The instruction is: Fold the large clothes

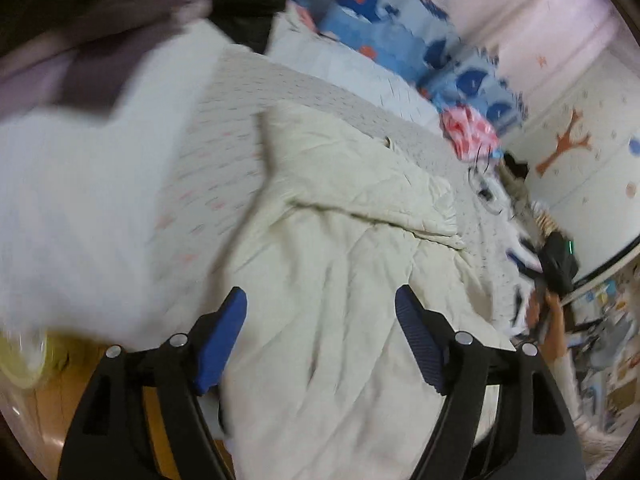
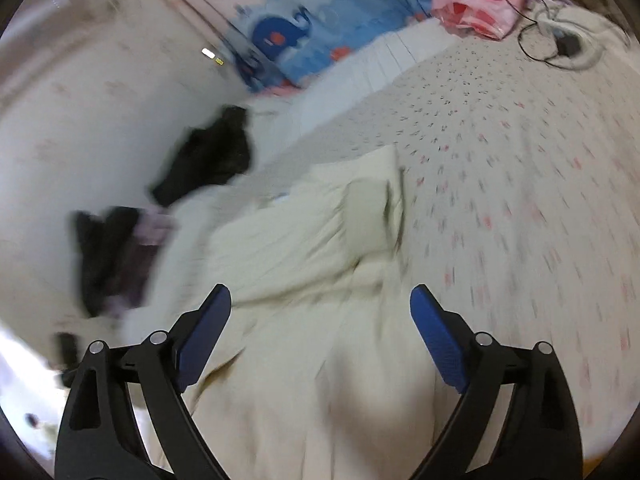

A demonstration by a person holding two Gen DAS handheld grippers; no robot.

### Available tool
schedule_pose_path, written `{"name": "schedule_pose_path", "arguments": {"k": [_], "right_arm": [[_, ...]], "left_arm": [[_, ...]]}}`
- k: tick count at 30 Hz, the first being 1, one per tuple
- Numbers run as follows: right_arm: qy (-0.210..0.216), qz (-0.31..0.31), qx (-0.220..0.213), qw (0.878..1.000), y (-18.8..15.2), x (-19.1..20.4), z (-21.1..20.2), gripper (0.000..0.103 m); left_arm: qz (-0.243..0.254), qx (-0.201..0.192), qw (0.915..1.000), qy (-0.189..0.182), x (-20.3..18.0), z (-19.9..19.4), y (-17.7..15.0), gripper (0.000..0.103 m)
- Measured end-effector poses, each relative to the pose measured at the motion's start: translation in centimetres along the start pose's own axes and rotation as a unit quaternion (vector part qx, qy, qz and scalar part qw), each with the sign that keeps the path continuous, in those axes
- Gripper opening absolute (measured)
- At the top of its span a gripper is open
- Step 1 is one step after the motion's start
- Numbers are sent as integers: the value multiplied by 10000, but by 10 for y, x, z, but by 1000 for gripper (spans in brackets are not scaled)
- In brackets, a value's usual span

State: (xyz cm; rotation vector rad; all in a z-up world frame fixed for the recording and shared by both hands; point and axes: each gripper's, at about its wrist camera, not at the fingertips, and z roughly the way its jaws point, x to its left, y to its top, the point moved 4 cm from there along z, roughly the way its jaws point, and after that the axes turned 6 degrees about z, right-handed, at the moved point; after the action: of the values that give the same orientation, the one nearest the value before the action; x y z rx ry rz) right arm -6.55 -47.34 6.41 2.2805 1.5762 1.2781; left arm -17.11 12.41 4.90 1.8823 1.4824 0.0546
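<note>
Jaws of both the left gripper (image 1: 321, 295) and right gripper (image 2: 321, 293) spread, apparently empty, above the cream garment (image 1: 344, 248).

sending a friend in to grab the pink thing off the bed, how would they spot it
Start at the bed with its speckled cover and look to its far end, by the blue whale-print pillows. The pink bag lies crumpled there, next to a loop of black cable. It is the only bright pink, checked thing on the bed; the big cream garment and the black clothes lie nearer.
</note>
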Motion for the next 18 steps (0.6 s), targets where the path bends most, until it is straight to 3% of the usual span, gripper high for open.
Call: {"name": "schedule_pose_path", "arguments": {"k": [3,5,8,9,10,12,15,18], "right_arm": [[-516,-62,278,9983,16,-6,76,88],[-659,-216,357,9970,22,-4,105,86],[-965,-845,326,9912,24,12,128,57],[-947,-1023,225,9900,25,17,127,38],[-942,-1171,115,9886,26,22,122,12],[-699,-1362,-155,9881,35,36,101,6],[-500,-1464,-655,9858,55,50,70,5],[-592,-1383,-984,9837,71,50,56,5]], "left_arm": [[134,109,9998,28,-25,54,35,74],[98,78,9999,17,-33,80,57,74],[46,137,9999,-39,-37,116,86,74],[50,188,9998,-60,-37,128,95,74],[77,220,9997,-59,-38,139,102,74],[156,198,9997,-30,-37,150,112,74],[146,-140,9998,-62,-38,151,137,74],[18,-510,9986,-170,-40,149,158,74]]}}
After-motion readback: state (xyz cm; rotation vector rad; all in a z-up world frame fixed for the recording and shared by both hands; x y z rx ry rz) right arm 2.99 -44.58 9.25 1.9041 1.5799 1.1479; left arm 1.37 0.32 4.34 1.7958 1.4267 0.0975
